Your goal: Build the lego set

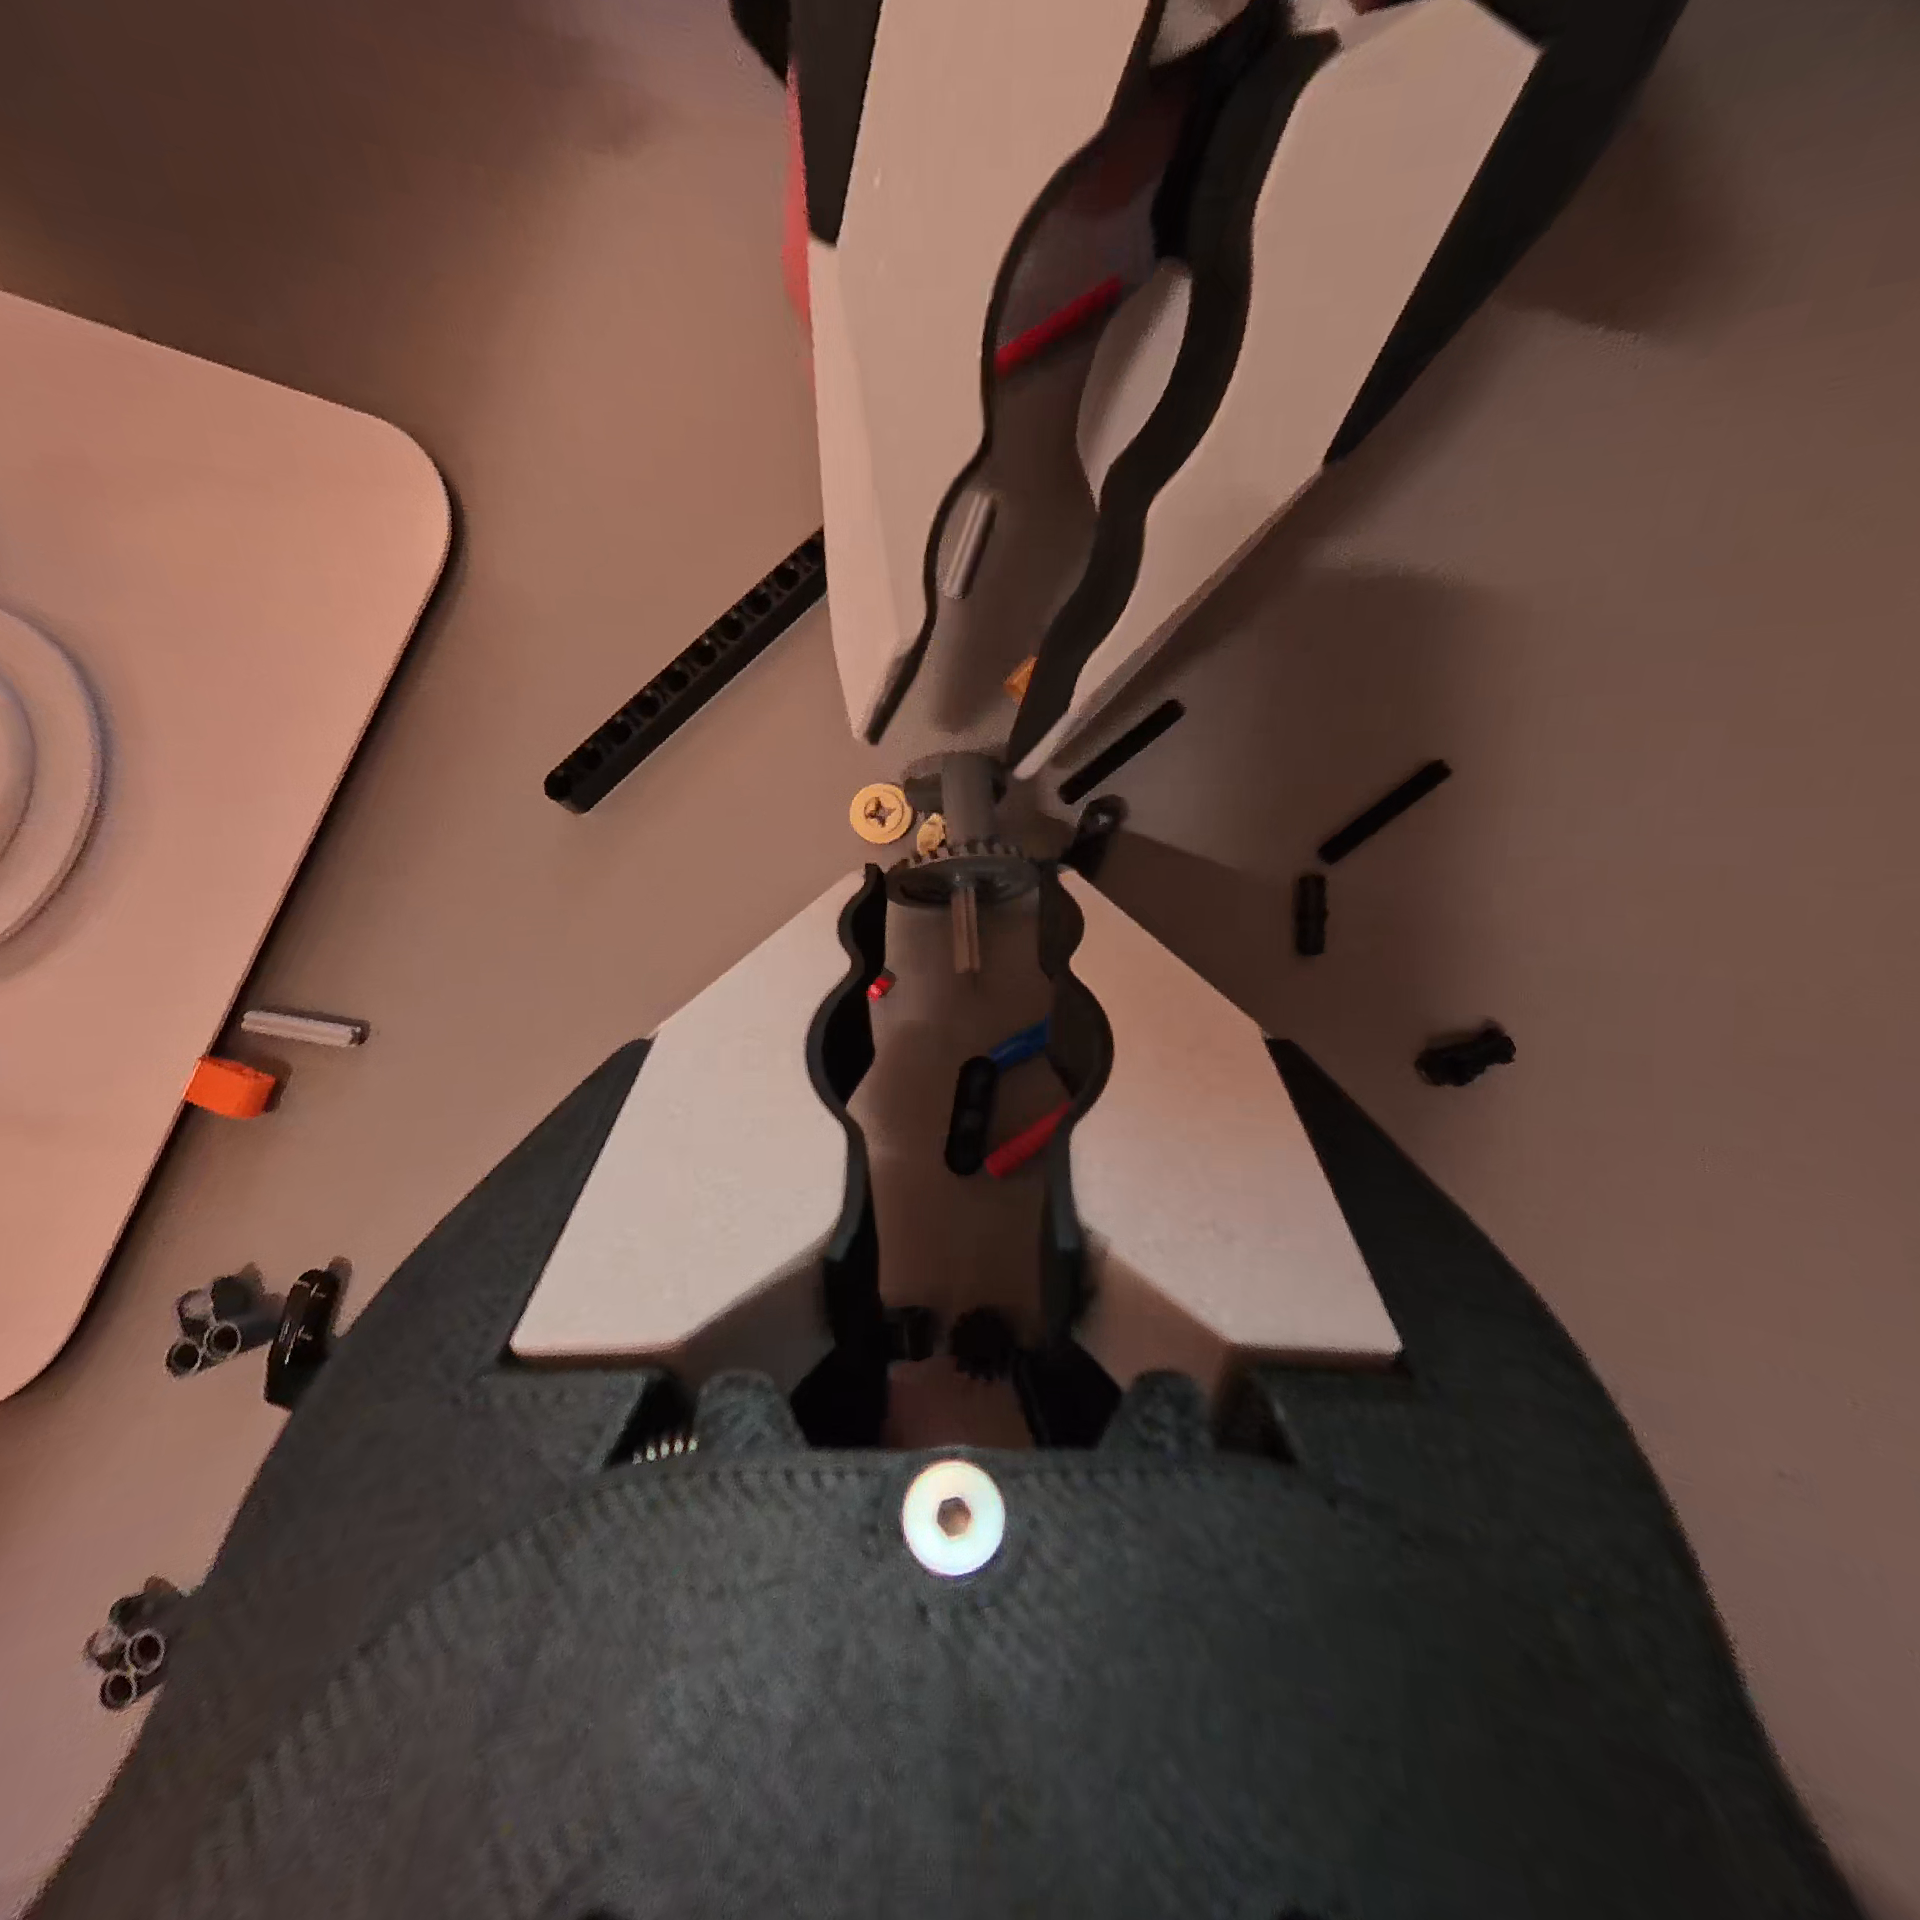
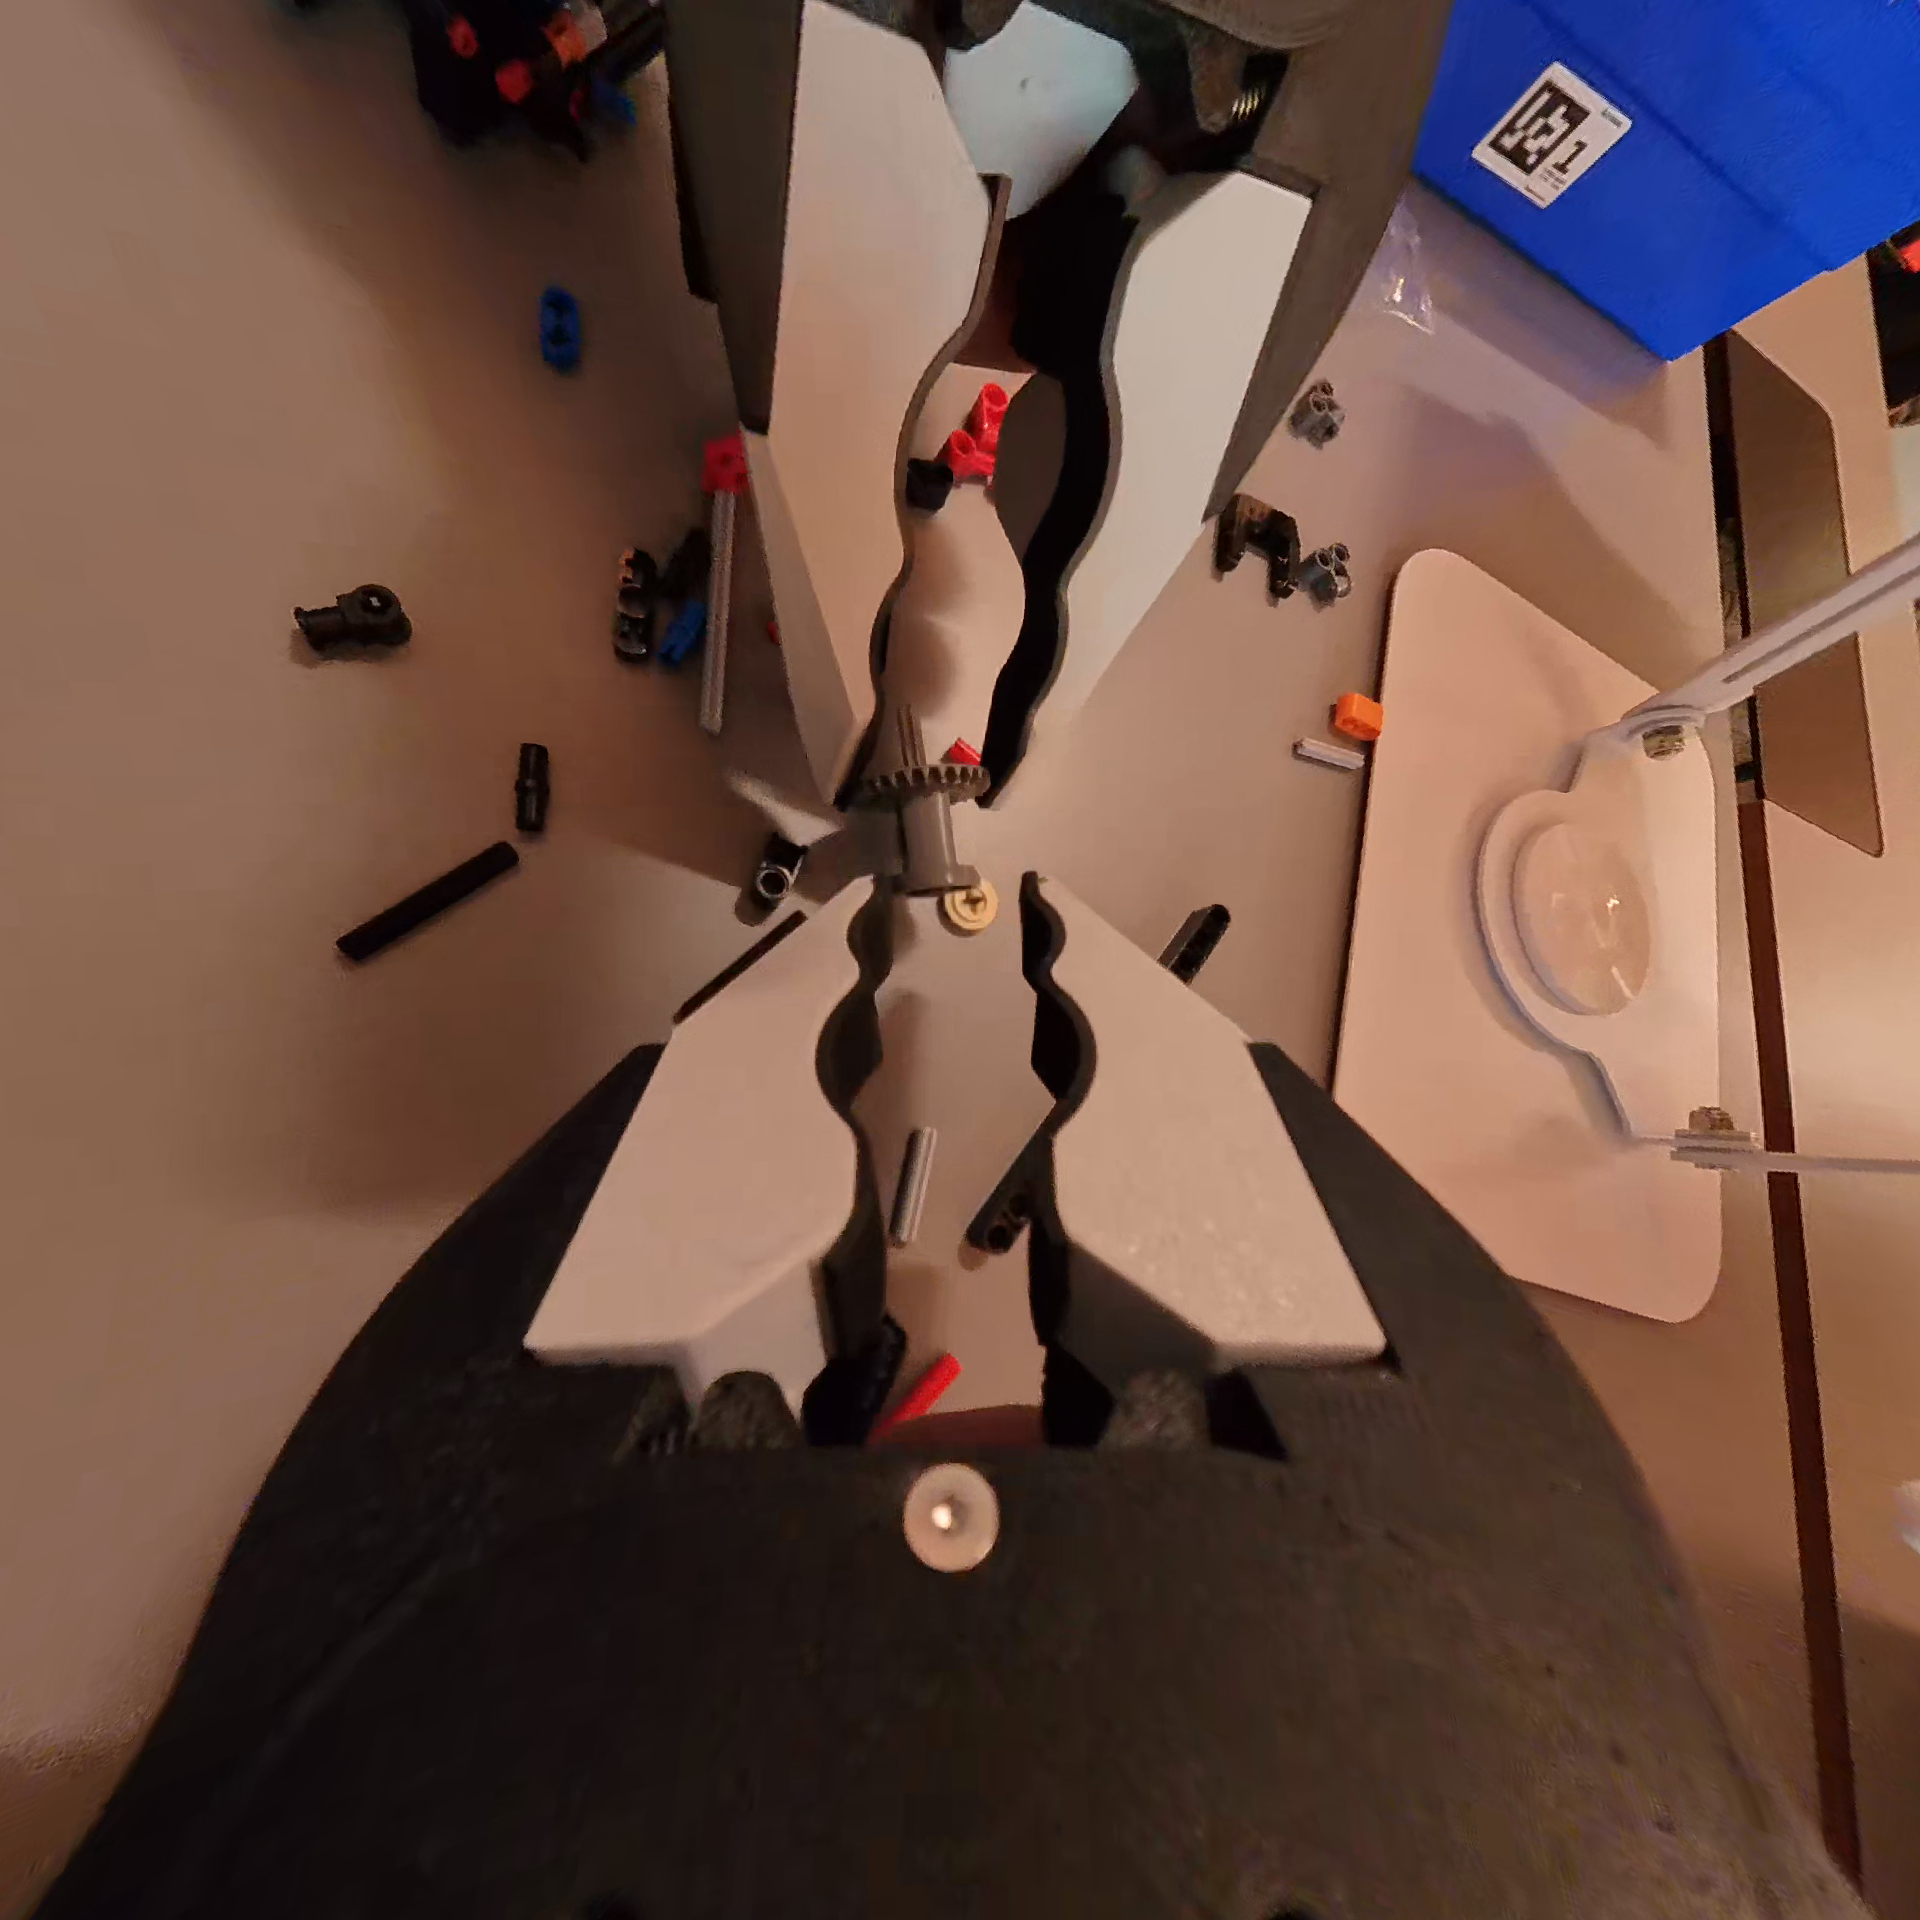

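Note:
My left gripper [image 1: 961, 883] is shut on a dark grey gear [image 1: 966, 871] with a light grey axle [image 1: 966, 935] through it, held above the table. A grey sleeve [image 1: 961, 795] sits on the axle beyond the gear. My right gripper [image 2: 951, 888] faces the left one tip to tip. Its fingers stand apart around the sleeve's [image 2: 928, 842] end, not clamped. In the right wrist view the gear [image 2: 925, 784] sits between the left gripper's [image 2: 920, 795] tips. A tan round piece [image 2: 966, 909] lies on the table under the right tips; it also shows in the left wrist view [image 1: 881, 812].
Loose pieces lie around: a long black beam [image 1: 686, 686], black axles [image 1: 1382, 810], black pin [image 1: 1311, 914], a black liftarm with blue and red pins [image 1: 977, 1112]. A white magnifier stand base [image 2: 1538, 935] and a blue box [image 2: 1662, 156] stand to the right. A pile of parts [image 2: 520, 62] lies far left. The tips of both grippers are at nearly the same place.

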### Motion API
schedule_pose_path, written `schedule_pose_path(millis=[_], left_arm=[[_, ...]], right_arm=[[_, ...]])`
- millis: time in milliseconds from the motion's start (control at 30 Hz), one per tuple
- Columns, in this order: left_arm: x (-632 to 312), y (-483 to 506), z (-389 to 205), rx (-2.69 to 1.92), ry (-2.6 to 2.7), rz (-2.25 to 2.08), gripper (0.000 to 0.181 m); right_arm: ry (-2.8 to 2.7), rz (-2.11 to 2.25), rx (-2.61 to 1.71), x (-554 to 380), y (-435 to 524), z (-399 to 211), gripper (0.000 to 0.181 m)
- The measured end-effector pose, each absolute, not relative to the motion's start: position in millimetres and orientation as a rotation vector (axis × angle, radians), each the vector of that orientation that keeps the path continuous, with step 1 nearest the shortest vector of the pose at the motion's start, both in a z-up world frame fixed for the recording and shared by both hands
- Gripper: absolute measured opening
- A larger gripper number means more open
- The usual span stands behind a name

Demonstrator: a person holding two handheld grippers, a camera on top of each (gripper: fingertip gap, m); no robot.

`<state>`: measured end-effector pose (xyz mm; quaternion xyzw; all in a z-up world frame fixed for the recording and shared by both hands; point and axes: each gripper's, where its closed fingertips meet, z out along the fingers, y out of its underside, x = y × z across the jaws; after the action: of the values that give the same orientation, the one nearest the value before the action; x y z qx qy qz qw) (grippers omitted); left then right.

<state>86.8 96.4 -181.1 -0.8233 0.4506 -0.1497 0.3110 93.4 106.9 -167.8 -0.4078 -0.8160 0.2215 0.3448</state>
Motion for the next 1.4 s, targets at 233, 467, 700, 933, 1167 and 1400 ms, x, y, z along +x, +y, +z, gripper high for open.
schedule_pose_path(millis=[233, 467, 700, 933, 1167, 1400], left_arm=[[82.3, 97.6, -175.0, -2.205, 1.150, -0.463, 0.027], [73.6, 100.4, -169.1, -2.264, 1.077, -0.569, 0.027], [68.2, 101.6, -167.8, -2.307, 1.014, -0.636, 0.027], [67.3, 101.0, -166.2, -2.313, 0.967, -0.677, 0.027], [66.5, 101.8, -162.2, -2.306, 0.908, -0.736, 0.027], [66.1, 101.2, -155.7, -2.300, 0.859, -0.768, 0.027]], right_arm=[[-2.093, 0.624, -1.108, 98.1, 113.6, -158.7, 0.030], [-2.111, 0.629, -1.149, 96.9, 114.8, -171.7, 0.026], [-2.122, 0.542, -1.179, 89.2, 117.2, -183.7, 0.018], [-2.139, 0.516, -1.211, 82.9, 117.0, -192.2, 0.013], [-2.111, 0.535, -1.229, 79.9, 117.7, -191.1, 0.001], [-2.092, 0.588, -1.247, 88.9, 112.6, -184.8, 0.000]])
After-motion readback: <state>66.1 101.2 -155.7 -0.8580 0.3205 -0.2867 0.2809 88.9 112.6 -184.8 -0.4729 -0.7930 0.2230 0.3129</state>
